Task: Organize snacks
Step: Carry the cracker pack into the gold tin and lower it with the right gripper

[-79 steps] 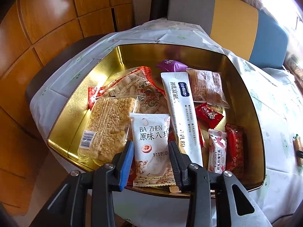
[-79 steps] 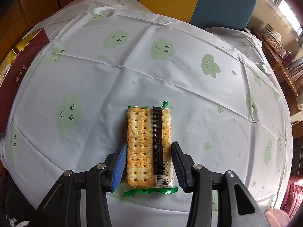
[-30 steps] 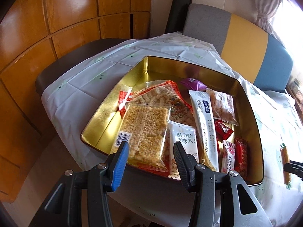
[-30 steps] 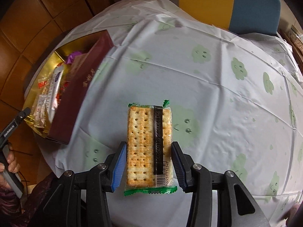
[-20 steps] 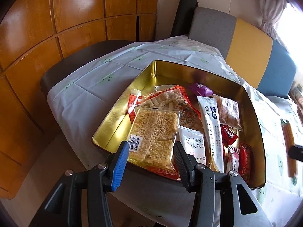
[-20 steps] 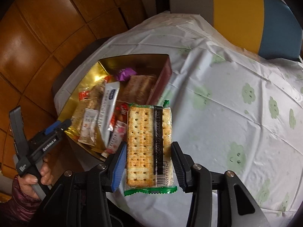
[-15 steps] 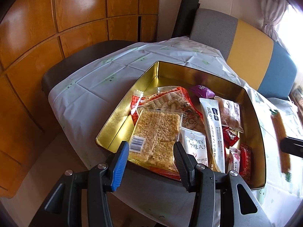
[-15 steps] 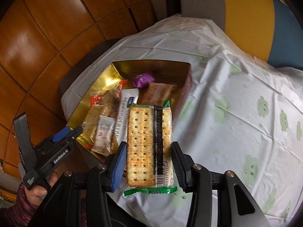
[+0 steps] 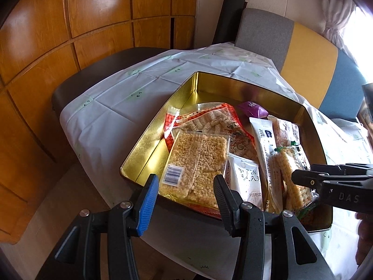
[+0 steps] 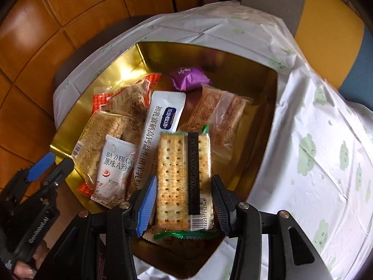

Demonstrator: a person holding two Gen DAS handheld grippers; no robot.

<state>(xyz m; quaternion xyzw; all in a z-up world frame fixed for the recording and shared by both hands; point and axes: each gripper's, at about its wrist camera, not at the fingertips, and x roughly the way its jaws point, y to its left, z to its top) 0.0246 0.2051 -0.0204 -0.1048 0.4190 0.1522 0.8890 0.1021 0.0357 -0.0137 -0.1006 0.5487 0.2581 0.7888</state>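
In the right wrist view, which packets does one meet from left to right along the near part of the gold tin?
White Ba Zhen packet → long white sachet → cracker pack, held by the right tongs.

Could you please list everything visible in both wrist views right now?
gold tin: 1, gold, on the table's near corner
cracker pack: 1, tan with green ends, in the right claw above the tin
rice-crisp pack: 1, yellow, tin's near left
white sachet: 1, white, tin's near side
long white stick pack: 1, white, tin's middle
purple candy: 1, purple, tin's far side
tablecloth: 1, white with green prints, over the table
left claw: 1, black and blue, open, before the tin
right claw: 1, black and blue, gripping the crackers
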